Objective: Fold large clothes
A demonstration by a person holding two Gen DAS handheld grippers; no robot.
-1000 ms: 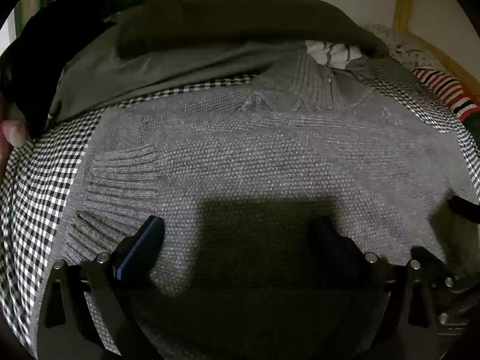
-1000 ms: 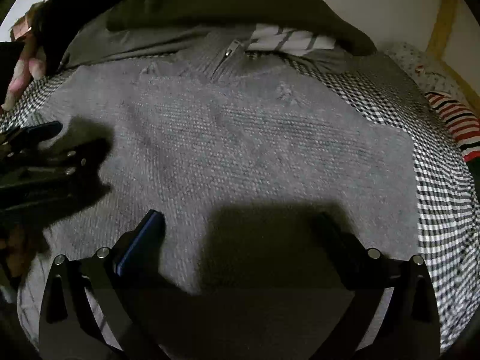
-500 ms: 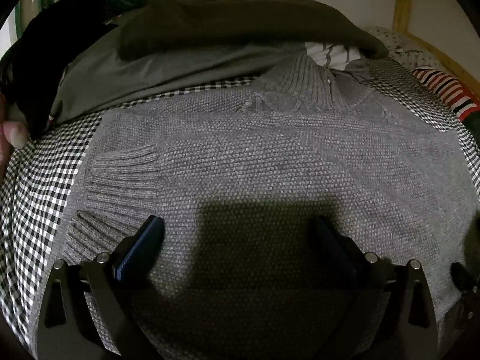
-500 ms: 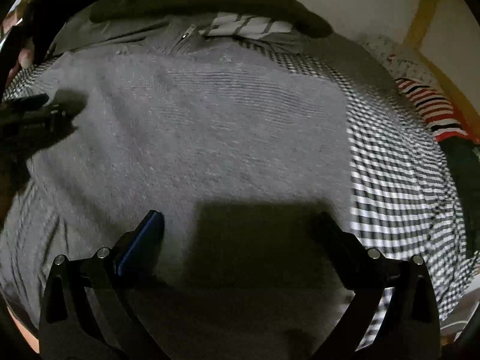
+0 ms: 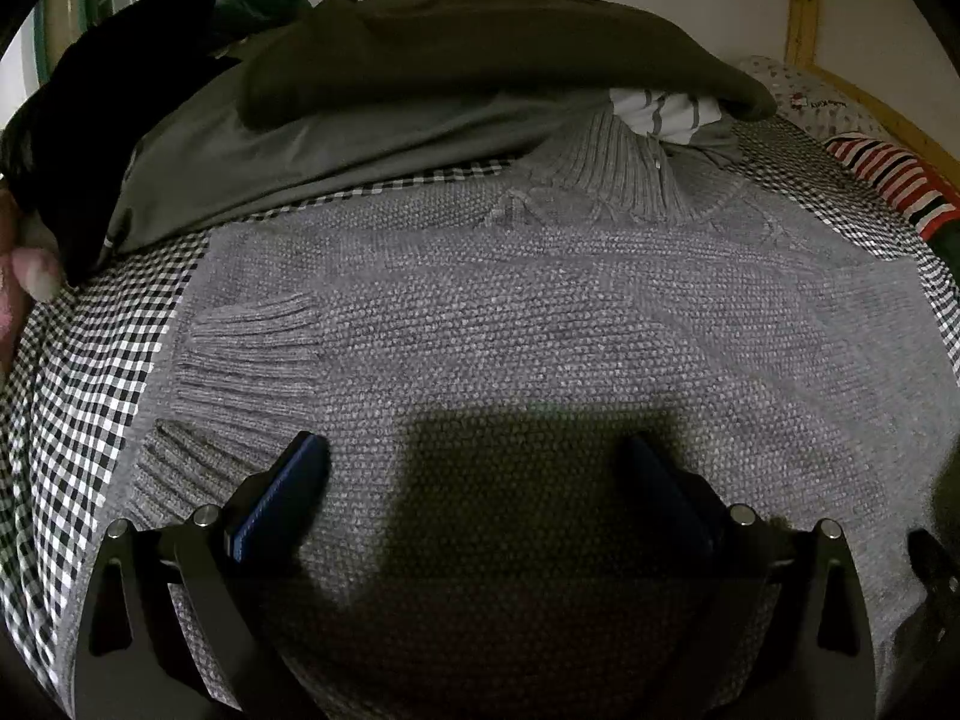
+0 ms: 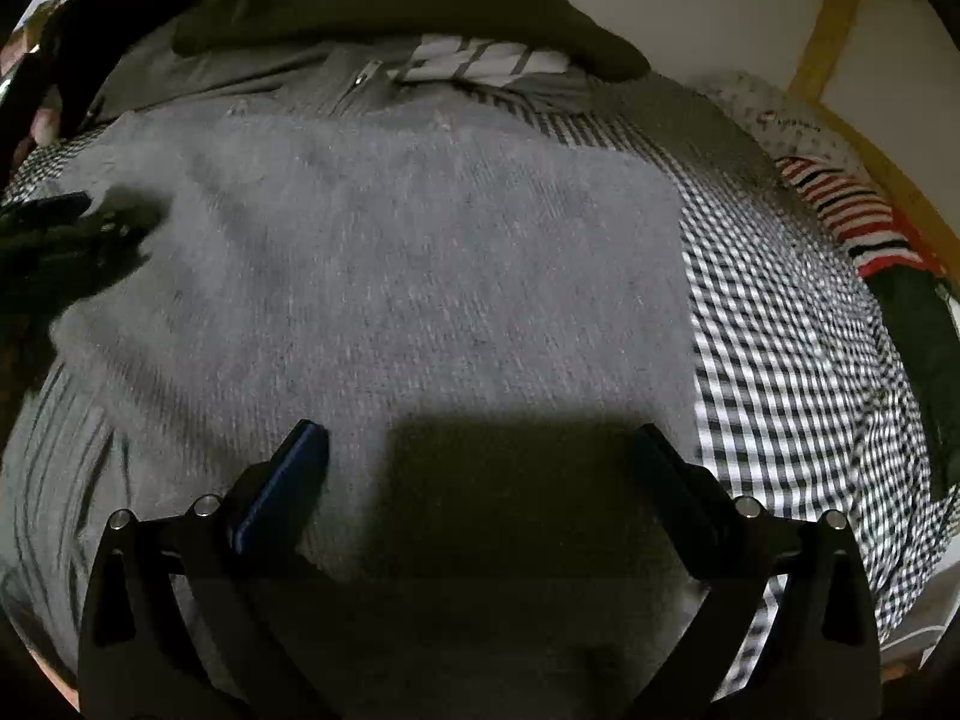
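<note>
1. Left wrist view: the grey knit sweater (image 5: 540,330) lies spread flat on the black-and-white checked sheet (image 5: 78,372), ribbed collar (image 5: 624,168) at the far end, with both ribbed cuffs (image 5: 252,354) lying on the body at the left (so the sleeves appear already turned in).
2. The left gripper (image 5: 474,480) hangs over the lower part of the sweater with its jaws wide apart and nothing between them.
3. Right wrist view: the right gripper (image 6: 480,462) is likewise spread and empty, over the sweater's right portion near the edge where knit meets the sheet. This picture is smeared, so fine detail is unreliable.
4. Judged from this, the next step is probably a grasp of the hem or side for the next fold.
5. Risks:
   - The knit is thick and loose; a shallow pinch could catch only the top layer, and the folded-in sleeve would slide out when lifted.
   - A deep pinch near the right edge could take the sheet along with the sweater.
   - Uneven lifting by the two grippers would skew the fold line.
   - The pile of dark clothes (image 5: 480,54) sits right against the collar, with a striped garment (image 5: 888,180) at the far right; a fold carried too far forward could snag them.
</note>
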